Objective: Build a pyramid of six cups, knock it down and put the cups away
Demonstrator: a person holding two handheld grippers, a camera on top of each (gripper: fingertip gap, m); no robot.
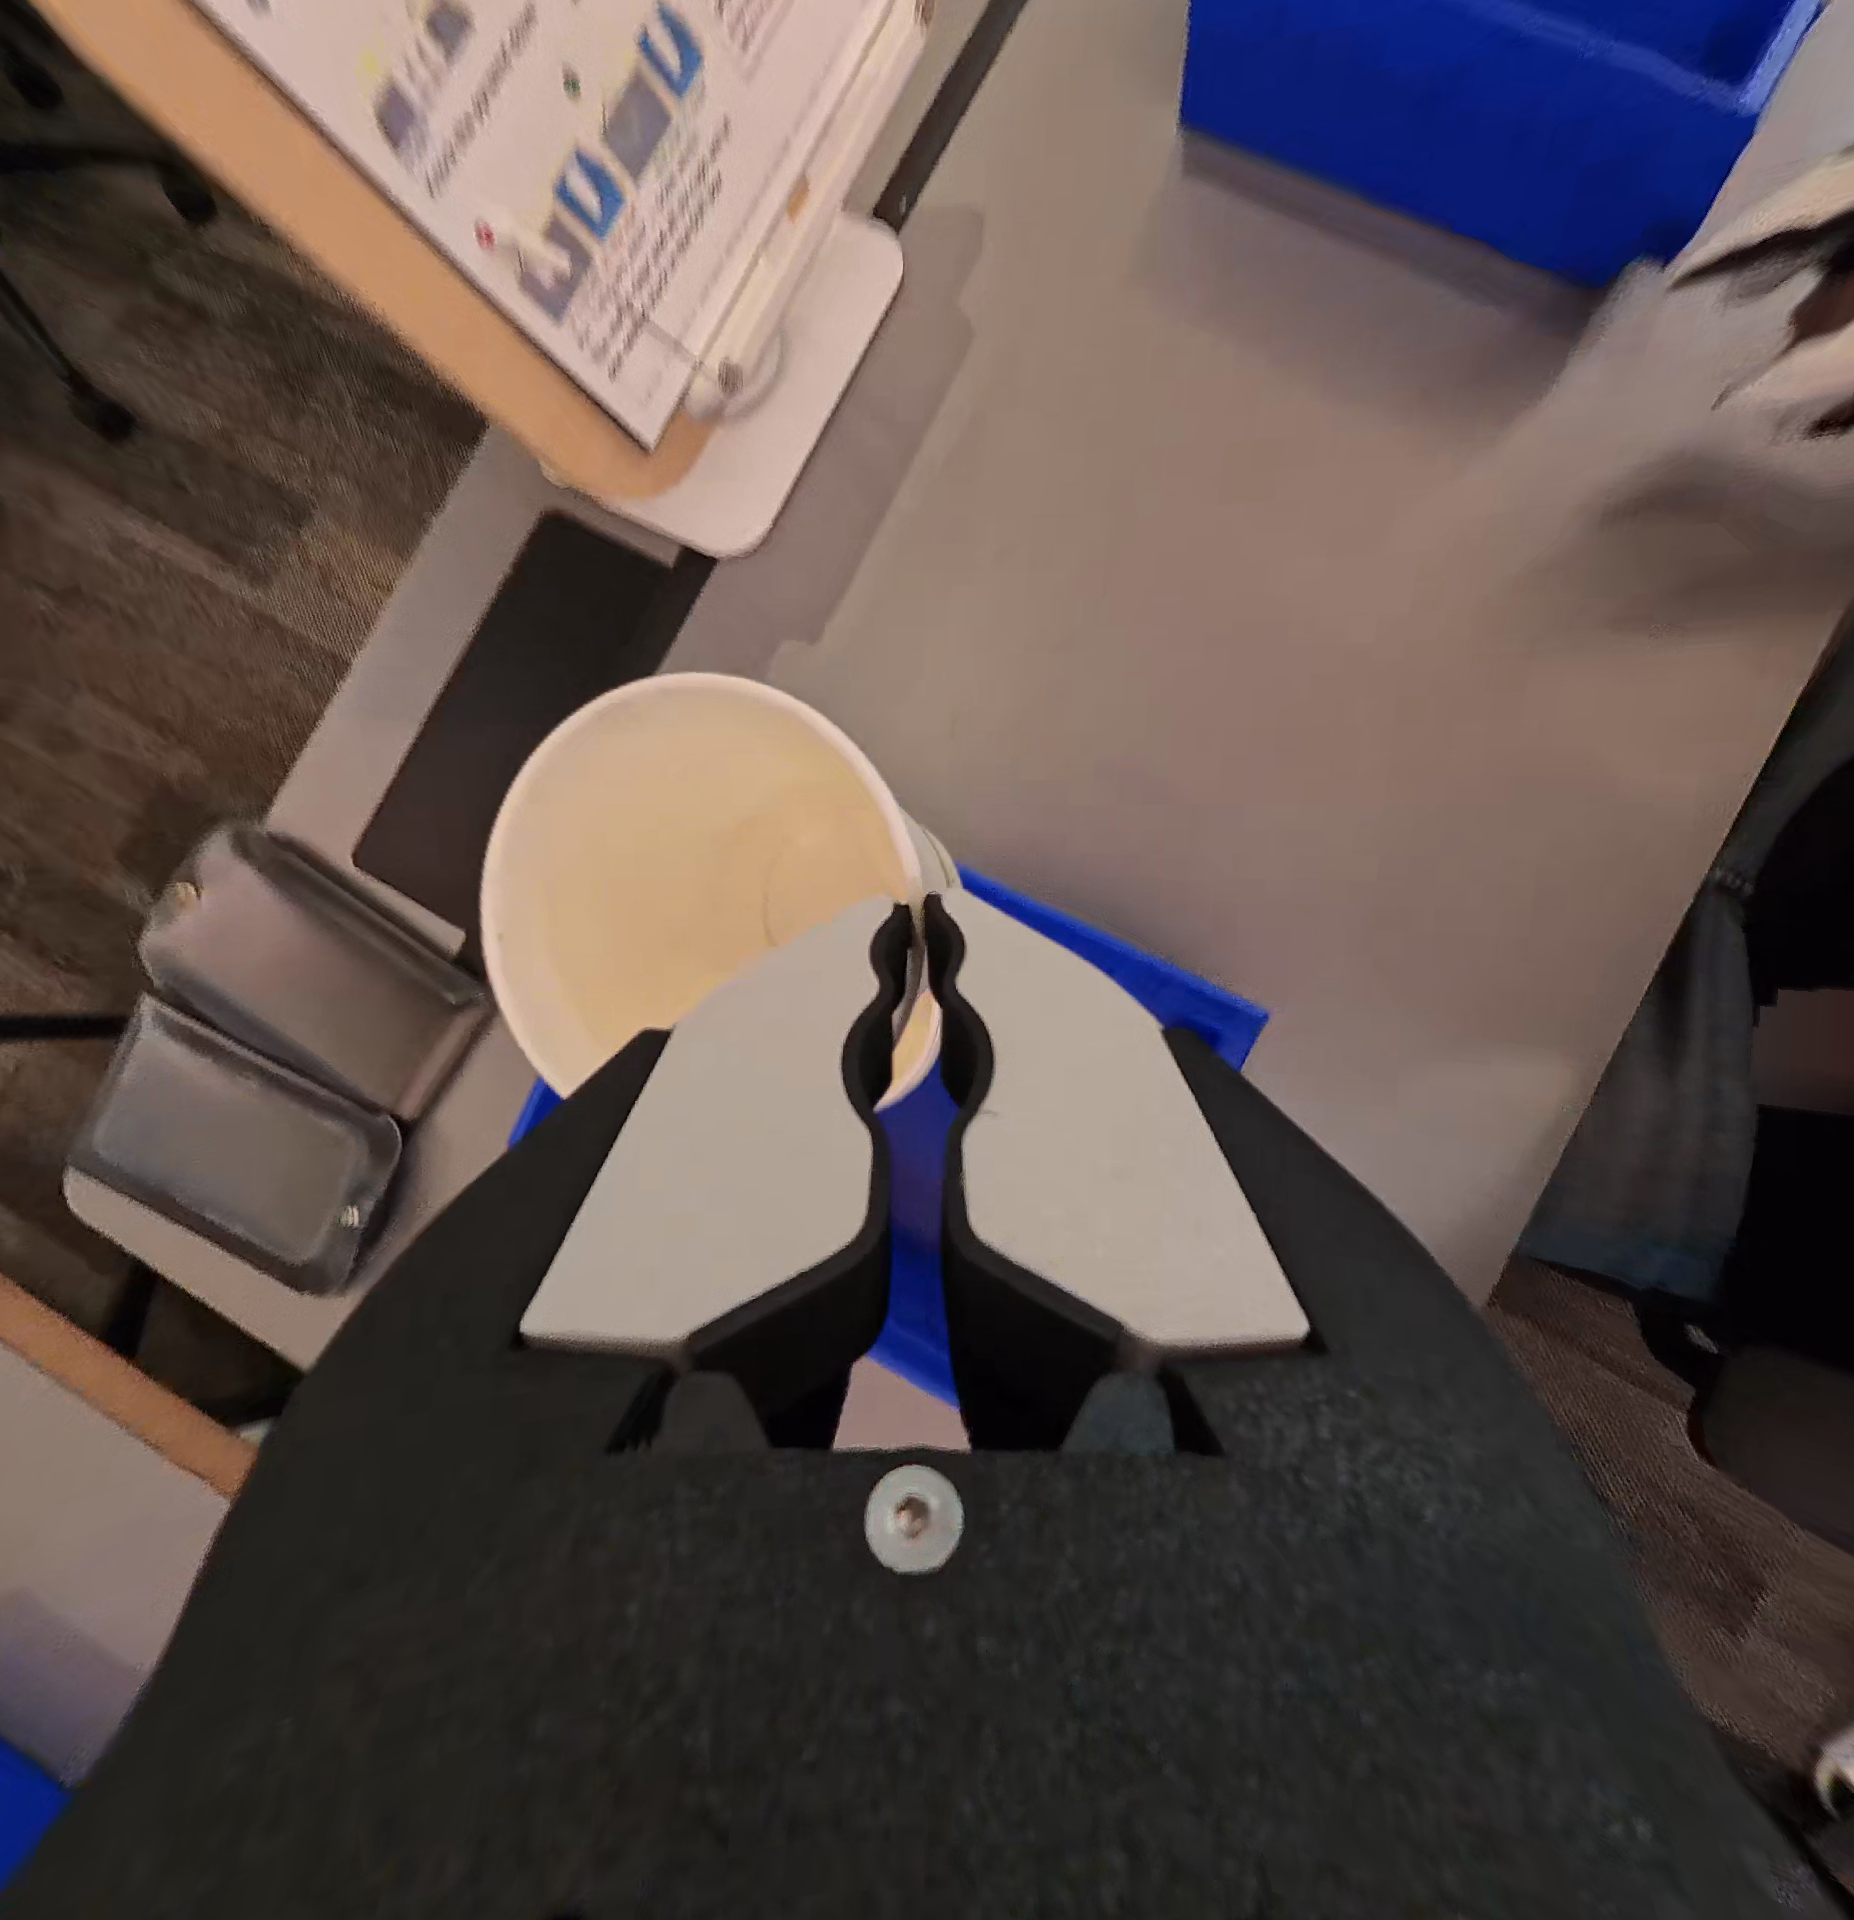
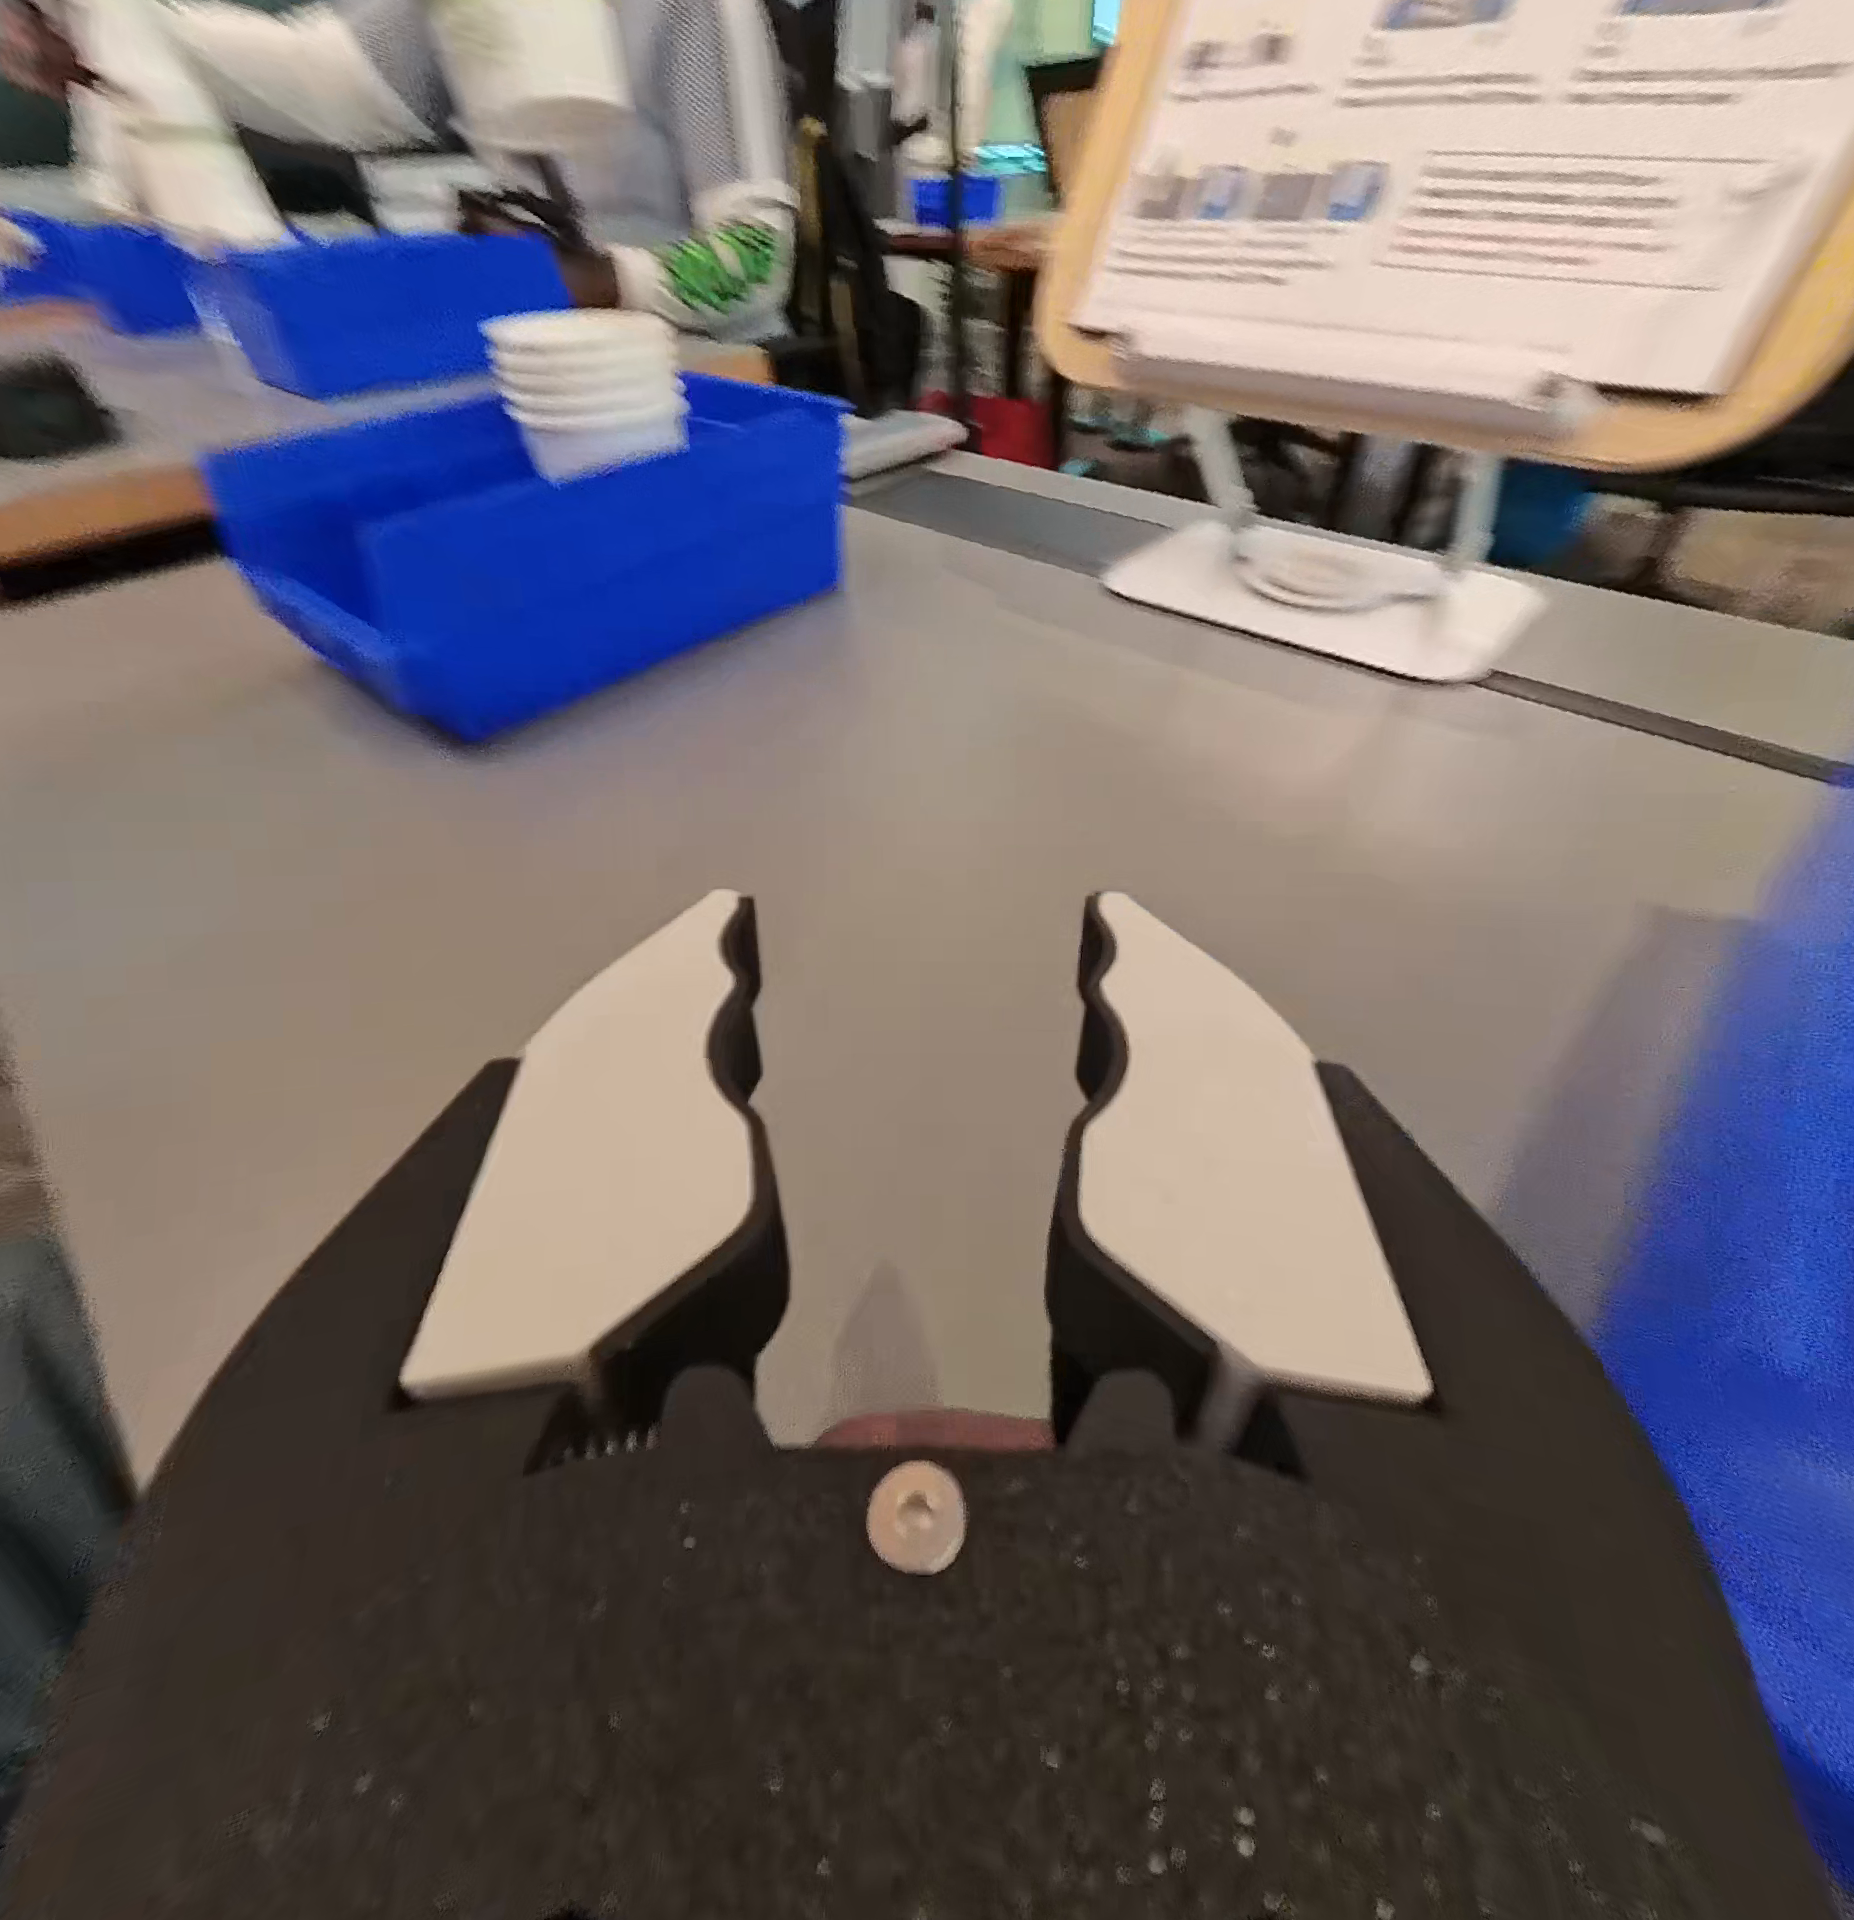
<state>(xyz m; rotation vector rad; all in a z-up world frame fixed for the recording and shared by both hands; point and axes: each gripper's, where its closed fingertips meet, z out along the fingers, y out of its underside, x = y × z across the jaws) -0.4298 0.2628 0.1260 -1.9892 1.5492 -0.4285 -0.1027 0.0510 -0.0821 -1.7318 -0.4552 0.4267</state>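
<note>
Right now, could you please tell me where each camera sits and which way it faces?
Left wrist view: on the left gripper, looking down at the grey table; its fingers pinch a paper cup by the rim.
Right wrist view: on the right gripper, looking level across the table at a blue bin holding stacked cups; fingers apart, empty.
Shared: table, document stand.

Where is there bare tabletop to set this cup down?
Free: the grey table between the blue bin and the white stand base, ahead of the open right gripper. Crowded: the bin, holding stacked cups.
</note>
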